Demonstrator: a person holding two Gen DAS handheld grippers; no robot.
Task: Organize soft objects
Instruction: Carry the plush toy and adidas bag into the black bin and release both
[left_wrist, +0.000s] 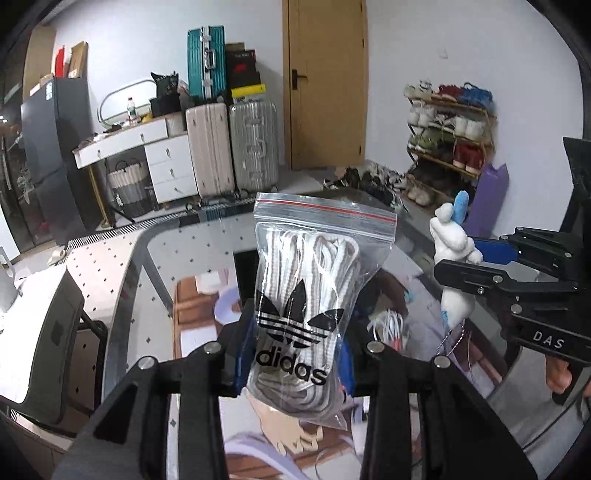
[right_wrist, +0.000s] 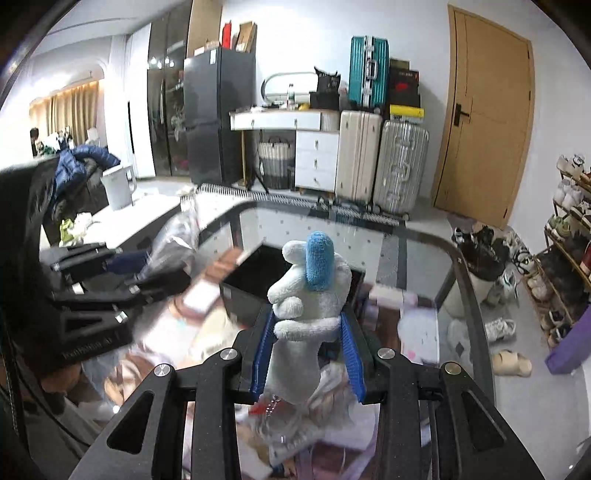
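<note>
Clamped low in the left wrist view, the left tongs (left_wrist: 295, 363) hold a zip bag of laces (left_wrist: 314, 295) — clear plastic, printed logo, red seal strip at twelve o'clock, standing upright between blue pads (left_wrist: 242, 363). At three o'clock of that view the right tongs (left_wrist: 465, 260) come in sideways, closed on a white plush toy (left_wrist: 452, 243) with a blue ear. Its own camera shows the plush toy (right_wrist: 308, 295) pinched at the waist, head up, a bead chain (right_wrist: 271, 402) dangling below.

Both things hang in the air above the glass-topped desk (left_wrist: 207, 254), touching nothing else. Under the glass, at twelve o'clock from the plush, an open black box (right_wrist: 258, 284) shows — whether it is the intended bin I cannot tell.

My reading: both pickups are done and the carry is in hand. Next comes choosing a place and lowering each item gently, since the slick bag could slip and the plush will sag once released.
</note>
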